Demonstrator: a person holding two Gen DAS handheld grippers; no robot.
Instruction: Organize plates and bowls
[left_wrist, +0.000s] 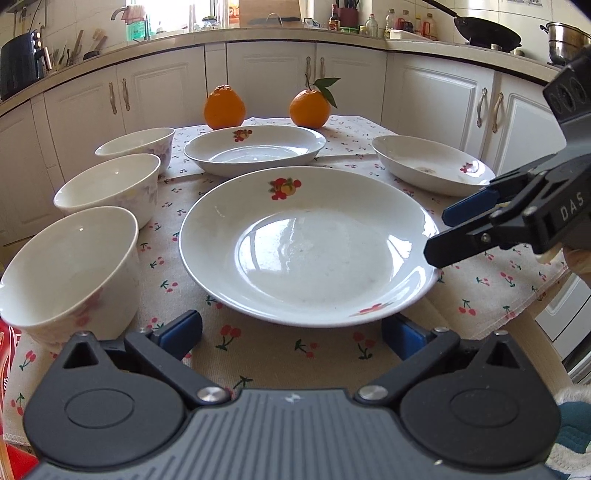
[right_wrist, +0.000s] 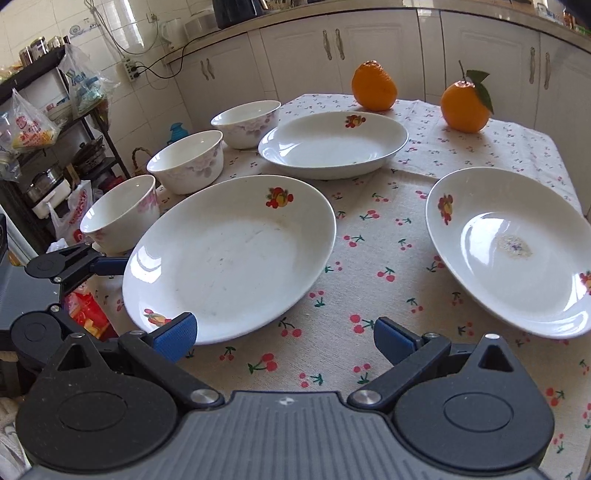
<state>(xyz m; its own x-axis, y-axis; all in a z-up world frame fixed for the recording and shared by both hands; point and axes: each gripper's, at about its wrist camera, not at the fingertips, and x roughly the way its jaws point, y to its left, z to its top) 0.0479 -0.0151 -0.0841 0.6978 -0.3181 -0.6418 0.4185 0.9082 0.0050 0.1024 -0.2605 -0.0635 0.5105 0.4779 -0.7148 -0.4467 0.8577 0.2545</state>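
Three white fruit-print plates lie on a cherry-print cloth: a near plate (left_wrist: 310, 243) (right_wrist: 229, 258), a far plate (left_wrist: 255, 149) (right_wrist: 332, 144) and a right plate (left_wrist: 432, 164) (right_wrist: 517, 251). Three white bowls (left_wrist: 74, 269) (left_wrist: 110, 188) (left_wrist: 140, 144) stand in a row left of them. My left gripper (left_wrist: 291, 334) is open wide, just short of the near plate's front rim. My right gripper (right_wrist: 286, 338) (left_wrist: 443, 232) is open at that plate's right rim, its left pad over the rim and its right pad over cloth. Neither holds anything.
Two oranges (left_wrist: 224, 107) (left_wrist: 309, 109) stand at the table's far edge, beyond the far plate. White kitchen cabinets (left_wrist: 269, 77) run behind the table. A shelf with bags and pots (right_wrist: 44, 122) stands beside the bowl row. Bare cloth (right_wrist: 380, 236) lies between the near and right plates.
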